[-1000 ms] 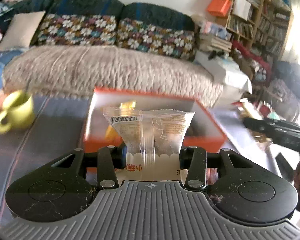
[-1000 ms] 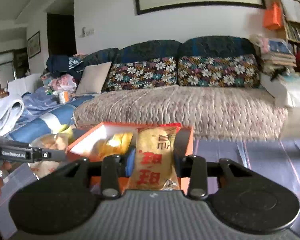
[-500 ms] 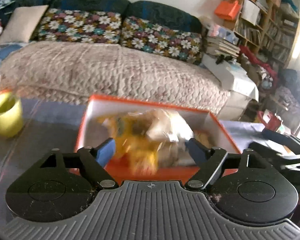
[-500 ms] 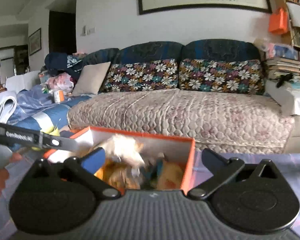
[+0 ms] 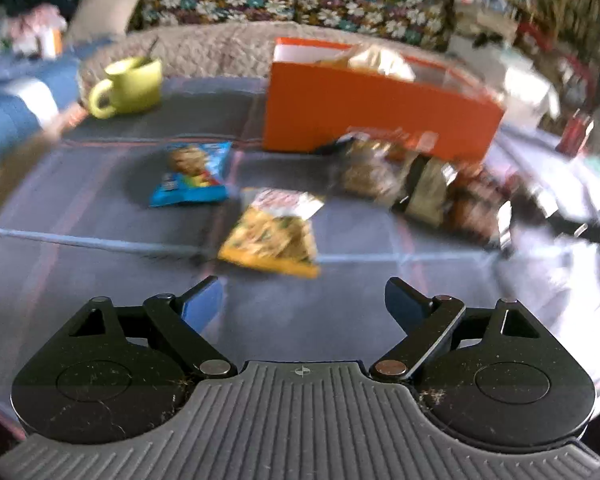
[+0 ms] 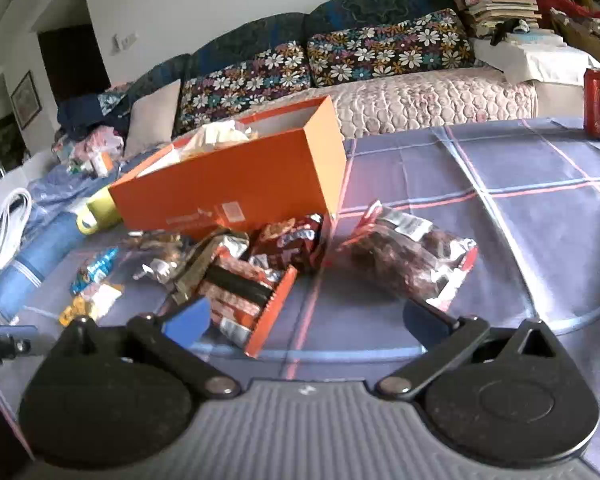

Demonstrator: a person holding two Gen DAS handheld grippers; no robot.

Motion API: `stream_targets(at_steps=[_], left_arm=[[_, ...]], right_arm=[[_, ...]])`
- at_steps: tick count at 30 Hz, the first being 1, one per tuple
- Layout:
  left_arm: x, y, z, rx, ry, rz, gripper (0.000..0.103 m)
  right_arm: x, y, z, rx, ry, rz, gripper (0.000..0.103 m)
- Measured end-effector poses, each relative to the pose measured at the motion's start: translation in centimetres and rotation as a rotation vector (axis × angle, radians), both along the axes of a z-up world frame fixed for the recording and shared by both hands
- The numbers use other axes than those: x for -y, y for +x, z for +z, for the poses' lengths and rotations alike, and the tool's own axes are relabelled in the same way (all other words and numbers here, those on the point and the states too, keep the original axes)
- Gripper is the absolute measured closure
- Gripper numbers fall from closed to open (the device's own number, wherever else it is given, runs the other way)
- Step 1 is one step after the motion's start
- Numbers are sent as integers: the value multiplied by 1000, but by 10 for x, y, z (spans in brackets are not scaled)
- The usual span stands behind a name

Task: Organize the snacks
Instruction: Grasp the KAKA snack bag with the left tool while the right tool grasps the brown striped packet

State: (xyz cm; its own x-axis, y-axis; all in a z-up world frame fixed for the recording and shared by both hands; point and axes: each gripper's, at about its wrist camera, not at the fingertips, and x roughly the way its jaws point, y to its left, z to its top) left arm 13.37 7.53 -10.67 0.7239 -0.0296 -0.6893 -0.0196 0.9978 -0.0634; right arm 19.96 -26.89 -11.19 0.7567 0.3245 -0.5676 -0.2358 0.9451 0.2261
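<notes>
An orange box [image 5: 380, 116] [image 6: 236, 188] with snack packets inside stands on the blue checked tablecloth. In the left wrist view a yellow snack bag [image 5: 274, 234] and a blue cookie packet [image 5: 190, 174] lie on the cloth, with a blurred heap of packets [image 5: 420, 188] by the box. My left gripper [image 5: 300, 294] hovers before the yellow bag, its jaws opening with nothing between them. My right gripper [image 6: 312, 316] is open and empty, just short of an orange-edged packet [image 6: 244, 300] and a dark clear bag [image 6: 408, 256].
A yellow-green mug [image 5: 128, 84] stands at the table's far left and a red can [image 6: 599, 102] at its far right. A sofa [image 6: 380, 96] with floral cushions runs behind the table. The left gripper's tip [image 6: 4, 346] shows at the left edge of the right wrist view.
Both grippers let go of their packets over the orange box, opened, then drew back and sank toward the table. The loose snacks on the cloth have come into view.
</notes>
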Motion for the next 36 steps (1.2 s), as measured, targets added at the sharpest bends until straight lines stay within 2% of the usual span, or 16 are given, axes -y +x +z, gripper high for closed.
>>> stream_targets(at_steps=[3, 5, 7, 8, 10, 11, 13, 14, 15, 16, 18, 22, 27, 31, 34, 36], left_arm=[[5, 4, -2, 34, 71, -3, 39], [10, 21, 0, 71, 130, 9, 46], [8, 39, 2, 99, 152, 27, 59], [5, 47, 3, 107, 144, 33, 59], [2, 65, -1, 89, 119, 9, 50], [1, 74, -6, 50, 107, -8, 49], [1, 85, -14, 23, 109, -24, 52], [2, 88, -19, 15, 130, -22, 58], [3, 90, -23, 5, 147, -12, 81], [2, 91, -27, -6, 139, -12, 89], [0, 86, -28, 8, 113, 3, 92], [3, 54, -26, -8, 16, -25, 92], [18, 25, -27, -9, 25, -50, 87], [18, 30, -26, -14, -5, -59, 82], [13, 30, -26, -13, -41, -56, 81], [10, 29, -26, -12, -55, -53, 81]], right_arm=[[1, -6, 6, 26, 10, 15, 0], [2, -8, 11, 42, 5, 19, 0], [2, -11, 13, 50, -8, 19, 0], [4, -11, 13, 52, -14, 16, 0], [8, -12, 13, 52, -18, 10, 0], [11, -12, 12, 49, -16, 4, 0], [15, -11, 10, 38, -10, -11, 0], [18, -10, 9, 33, -4, -18, 0], [20, -10, 9, 27, 3, -24, 0], [22, -9, 8, 23, 7, -27, 0], [23, -9, 8, 22, 8, -32, 0], [11, -7, 10, 35, -26, 1, 0], [-35, 12, 10, 58, -84, 133, 0], [-89, 36, 10, 121, -296, 296, 1], [-105, 58, 0, 76, -324, 355, 1], [-108, 67, -11, -10, -303, 364, 9]])
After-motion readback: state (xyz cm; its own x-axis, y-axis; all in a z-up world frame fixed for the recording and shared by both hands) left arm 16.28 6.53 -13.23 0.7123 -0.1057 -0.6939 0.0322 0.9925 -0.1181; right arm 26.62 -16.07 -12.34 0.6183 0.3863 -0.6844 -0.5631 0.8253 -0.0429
